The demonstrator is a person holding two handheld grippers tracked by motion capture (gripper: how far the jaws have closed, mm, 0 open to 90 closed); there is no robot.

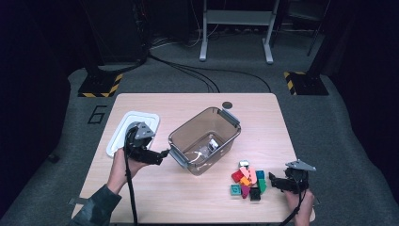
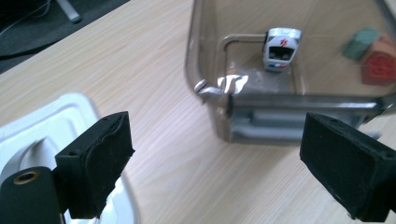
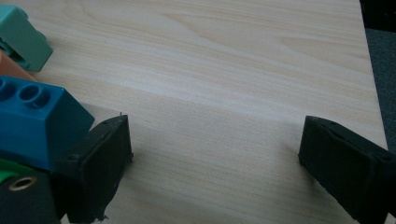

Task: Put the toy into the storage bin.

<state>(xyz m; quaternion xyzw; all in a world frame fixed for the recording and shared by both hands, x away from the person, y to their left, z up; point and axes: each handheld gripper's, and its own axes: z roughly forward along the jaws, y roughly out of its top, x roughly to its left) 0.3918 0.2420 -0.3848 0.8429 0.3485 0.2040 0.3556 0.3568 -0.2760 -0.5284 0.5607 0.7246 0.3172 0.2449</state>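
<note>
Jaws of the left gripper [image 2: 215, 158] stand wide apart with nothing between them, just short of the one clear plastic bin [image 1: 205, 139]. One white toy car [image 2: 280, 49] lies inside that bin. One white lid [image 1: 120, 132] rests beside the left gripper. Right gripper [image 3: 212, 158] likewise gapes, holding nothing, its jaw beside the blue brick [image 3: 39, 121] of one pile of coloured bricks [image 1: 248, 181], which are too jumbled to count.
</note>
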